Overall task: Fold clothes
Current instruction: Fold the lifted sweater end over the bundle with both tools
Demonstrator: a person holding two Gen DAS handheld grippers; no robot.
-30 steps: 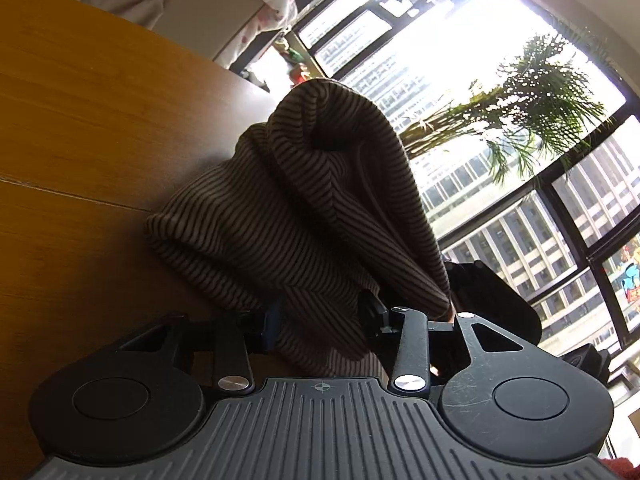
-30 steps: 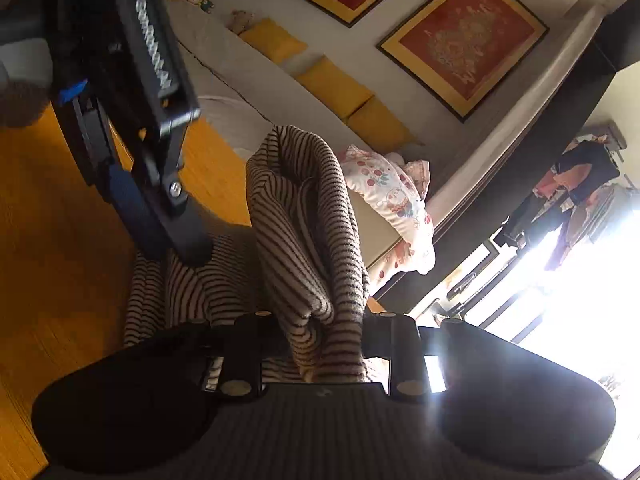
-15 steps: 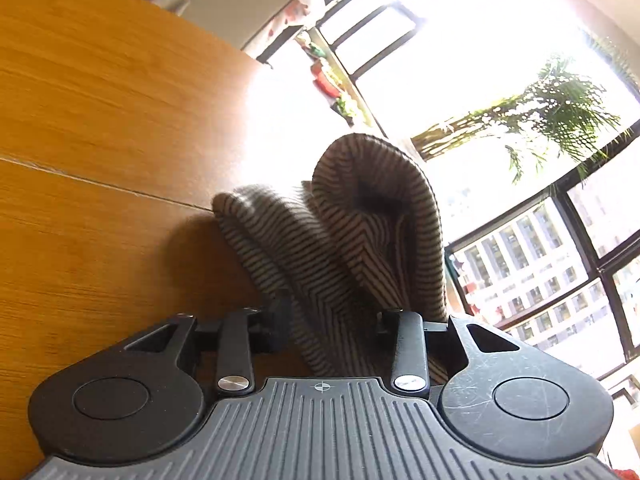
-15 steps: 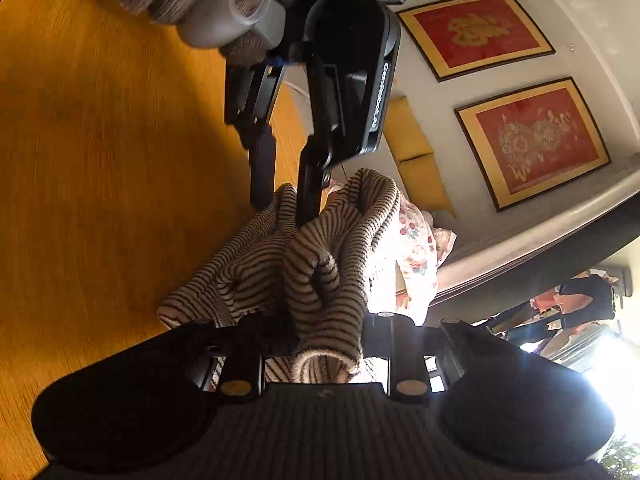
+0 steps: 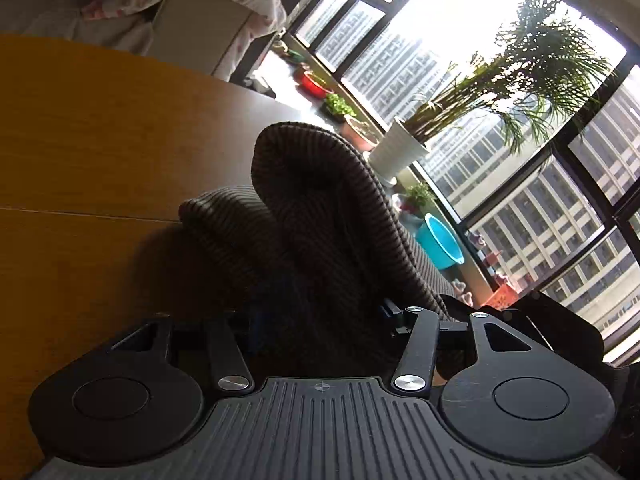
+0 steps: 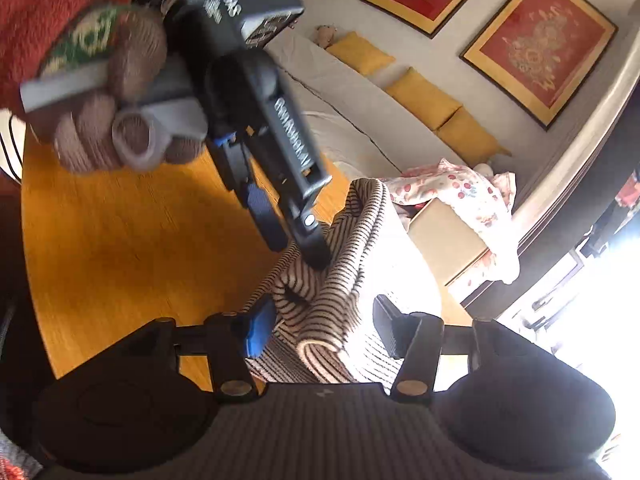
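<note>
A wooden table (image 5: 100,152) carried a striped garment (image 6: 340,288), bunched at centre. It was pinched at twelve o'clock by the left tool (image 6: 308,248), presumably to lift a fold; the right tool (image 6: 320,328) was spread around its hem.

Your sweater (image 6: 340,280) sits on the table (image 6: 120,240) between both grippers: right gripper (image 6: 320,328) near, left gripper (image 6: 296,236) far-left on it. Sofa (image 6: 360,120) behind the table.
</note>
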